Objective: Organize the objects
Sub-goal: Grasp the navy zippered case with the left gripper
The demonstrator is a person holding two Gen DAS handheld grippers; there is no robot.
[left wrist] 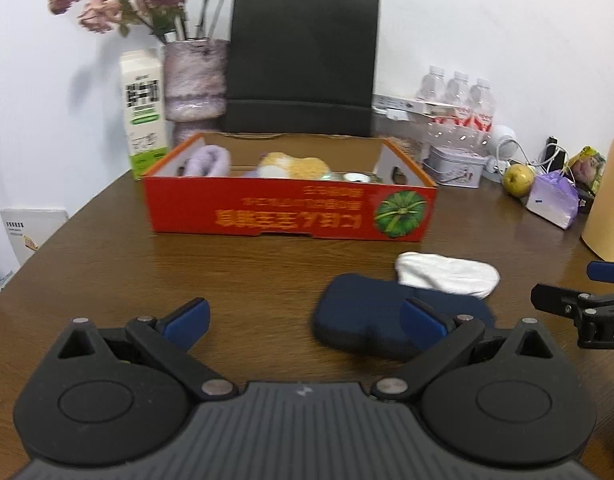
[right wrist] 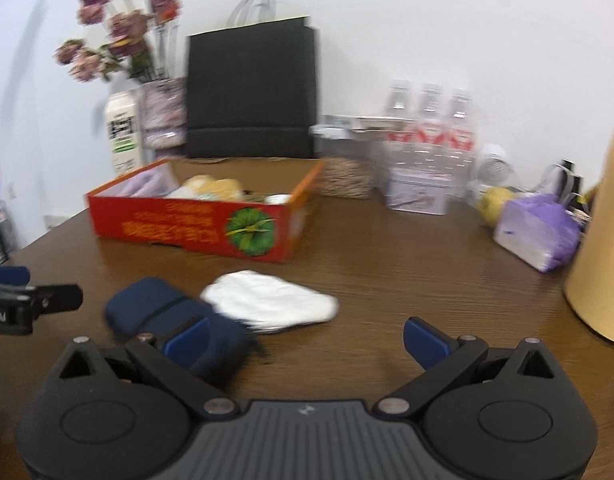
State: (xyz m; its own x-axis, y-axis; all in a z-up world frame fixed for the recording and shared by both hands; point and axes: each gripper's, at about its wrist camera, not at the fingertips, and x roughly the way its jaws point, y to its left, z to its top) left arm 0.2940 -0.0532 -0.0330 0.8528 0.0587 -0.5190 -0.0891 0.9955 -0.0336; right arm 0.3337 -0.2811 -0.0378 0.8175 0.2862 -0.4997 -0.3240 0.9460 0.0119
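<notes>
The left tongs (left wrist: 305,322) are standing wide apart over the brown worktop (left wrist: 267,272), gripping nothing. A navy sock (left wrist: 363,316) is lying just ahead of their right finger, and a white sock (left wrist: 447,276) is lying past it, touching or overlapping its far end. The red box (left wrist: 287,216) is sitting farther ahead, holding soft purple and yellow things.

The right tongs (right wrist: 305,340) are also spread apart and empty. In their view the navy sock (right wrist: 155,312) is sitting at the left finger and the white sock (right wrist: 271,300) is lying ahead between the 2 fingers, with the red box (right wrist: 187,228) beyond to the left.

Each view is catching the other tongs at its edge. Only the left view is showing the apple (left wrist: 518,179) sharply; the right view is blurring it. Behind the box, a black bag (left wrist: 303,64) and 3 bottles (left wrist: 459,100) are standing.
</notes>
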